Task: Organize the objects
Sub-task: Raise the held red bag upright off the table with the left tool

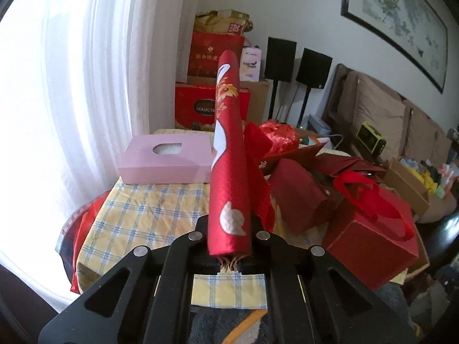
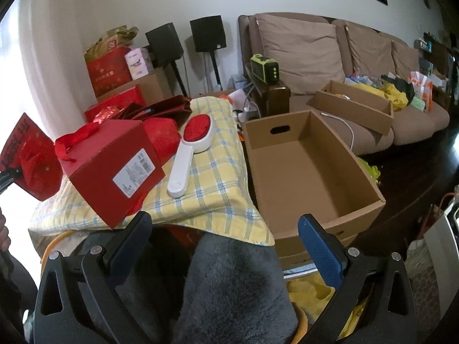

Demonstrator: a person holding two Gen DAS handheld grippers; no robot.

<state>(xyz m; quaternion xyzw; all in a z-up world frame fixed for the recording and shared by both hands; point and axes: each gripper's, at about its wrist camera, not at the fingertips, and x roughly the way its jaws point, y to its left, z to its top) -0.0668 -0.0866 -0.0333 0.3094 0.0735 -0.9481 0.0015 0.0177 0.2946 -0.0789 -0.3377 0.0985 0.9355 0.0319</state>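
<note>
Cluttered living-room surroundings, with a brown sofa and sheer curtain, frame a table under a yellow-and-blue checked cloth. Starting at the jaws: the left gripper has its jaws clamped together on a rolled red felt decoration, which stands up out of the grip, clear of the tabletop; a frayed end shows just below the pinch. The right gripper has its jaws wide apart with nothing between them, hovering over a grey plush fabric at the table's near edge.

Further out on the table lie a red gift box with a ribbon handle, tipped on its side, a white lint brush with a red pad just beside it, a pink tissue box near the curtain, and a heap of red envelopes and wrapped items behind.

Beside the table sits an open cardboard box, and its inside is bare. Judging by that, the organizing looks barely begun: only the roll has been picked up, nothing is put away yet, and the gift box, brush and red heap are all left to sort.
</note>
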